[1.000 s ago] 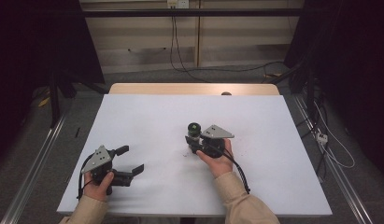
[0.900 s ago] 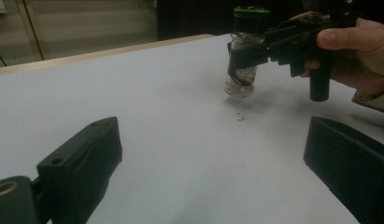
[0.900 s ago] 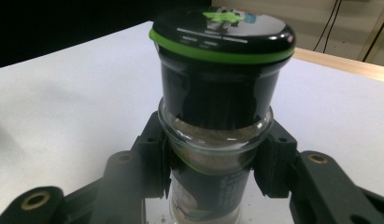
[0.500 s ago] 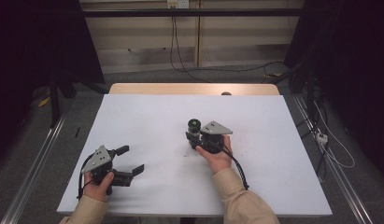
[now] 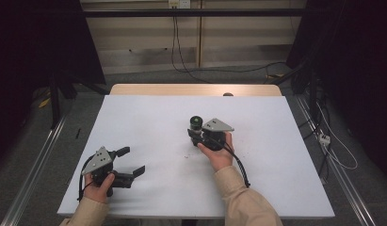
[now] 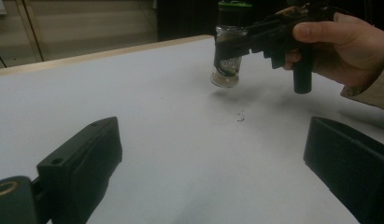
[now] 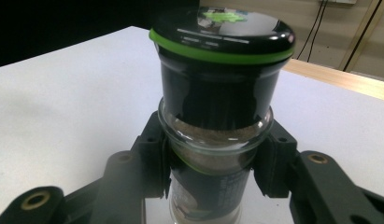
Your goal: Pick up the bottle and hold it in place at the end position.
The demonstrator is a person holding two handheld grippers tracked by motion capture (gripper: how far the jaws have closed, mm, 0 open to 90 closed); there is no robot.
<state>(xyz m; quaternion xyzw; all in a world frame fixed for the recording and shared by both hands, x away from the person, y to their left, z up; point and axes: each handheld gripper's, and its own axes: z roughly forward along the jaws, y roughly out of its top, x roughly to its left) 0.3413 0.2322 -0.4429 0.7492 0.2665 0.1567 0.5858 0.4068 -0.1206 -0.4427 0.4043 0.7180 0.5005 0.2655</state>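
A person sits at a white surface (image 5: 149,117), a hand-held gripper in each hand. The right hand-held gripper (image 5: 195,133) is clenched on a small glass spice grinder (image 5: 196,124) with a black cap ringed in green. In the left gripper view the grinder (image 6: 228,51) hangs clear of the surface, upright or nearly so, with its shadow below it. In the right gripper view the jaws press on the glass body just under the grinder's bulging shoulder (image 7: 216,135), and brownish spice fills the jar.

The left hand-held gripper (image 5: 133,162) lies low near the front edge of the surface, well apart from the grinder and to its left, jaws spread wide and grasping nothing.

A few dark specks (image 5: 187,154) dot the surface just in front of the grinder.

Risks, as a judgement: the grip is on smooth, curved glass, so the grinder could slip down or swivel between the jaws if the hand tips or jolts. A fall onto the surface could crack the glass. Tilting could shed more spice onto the surface. The trailing cable (image 5: 238,162) behind the grinder could snag the sleeve
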